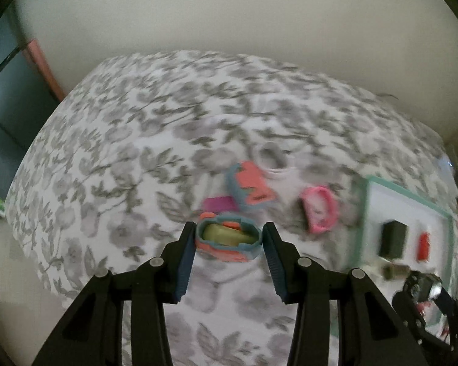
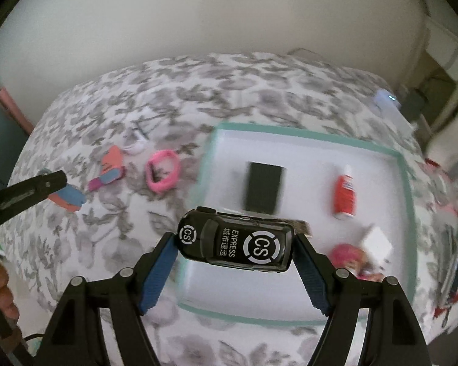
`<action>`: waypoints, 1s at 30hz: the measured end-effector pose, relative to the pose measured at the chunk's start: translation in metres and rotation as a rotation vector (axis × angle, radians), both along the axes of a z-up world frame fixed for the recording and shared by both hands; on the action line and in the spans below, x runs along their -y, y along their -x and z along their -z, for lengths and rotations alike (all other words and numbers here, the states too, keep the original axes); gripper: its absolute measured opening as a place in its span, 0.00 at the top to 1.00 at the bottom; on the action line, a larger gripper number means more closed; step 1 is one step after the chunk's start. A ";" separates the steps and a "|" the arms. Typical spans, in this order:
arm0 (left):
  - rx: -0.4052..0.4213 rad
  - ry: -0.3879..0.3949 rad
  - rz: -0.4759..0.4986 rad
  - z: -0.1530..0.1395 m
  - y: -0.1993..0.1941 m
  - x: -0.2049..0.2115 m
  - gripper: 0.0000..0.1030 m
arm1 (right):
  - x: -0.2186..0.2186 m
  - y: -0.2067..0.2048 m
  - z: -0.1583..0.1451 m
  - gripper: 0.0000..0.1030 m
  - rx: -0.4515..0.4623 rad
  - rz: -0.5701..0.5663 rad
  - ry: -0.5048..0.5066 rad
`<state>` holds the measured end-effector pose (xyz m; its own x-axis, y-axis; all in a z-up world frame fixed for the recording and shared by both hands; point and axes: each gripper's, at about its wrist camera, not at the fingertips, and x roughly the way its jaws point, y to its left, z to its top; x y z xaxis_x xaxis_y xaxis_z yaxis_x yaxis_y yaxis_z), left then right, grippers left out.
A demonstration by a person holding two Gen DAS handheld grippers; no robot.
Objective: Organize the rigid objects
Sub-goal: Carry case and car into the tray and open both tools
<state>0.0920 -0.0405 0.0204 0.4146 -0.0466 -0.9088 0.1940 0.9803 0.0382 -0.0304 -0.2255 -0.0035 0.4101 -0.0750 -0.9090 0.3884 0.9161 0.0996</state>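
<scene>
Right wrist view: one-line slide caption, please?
Right tongs grip a black toy car above the teal-rimmed white tray.

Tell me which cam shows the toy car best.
Right wrist: the toy car sits sharp and centred between the jaws, with its roof lettering readable. Left wrist catches only a blurred dark sliver of it at the lower right.
</scene>
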 end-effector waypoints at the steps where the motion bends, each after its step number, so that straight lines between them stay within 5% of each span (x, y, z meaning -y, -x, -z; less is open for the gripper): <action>1: 0.004 0.002 0.018 -0.002 0.006 0.007 0.56 | 0.009 0.006 0.000 0.24 -0.003 0.019 -0.007; 15: -0.076 0.063 0.348 0.002 0.084 0.126 0.56 | 0.101 0.056 0.011 0.24 -0.042 0.215 -0.043; 30: -0.135 0.031 0.401 0.023 0.101 0.151 0.56 | 0.103 0.051 0.018 0.23 -0.039 0.188 -0.035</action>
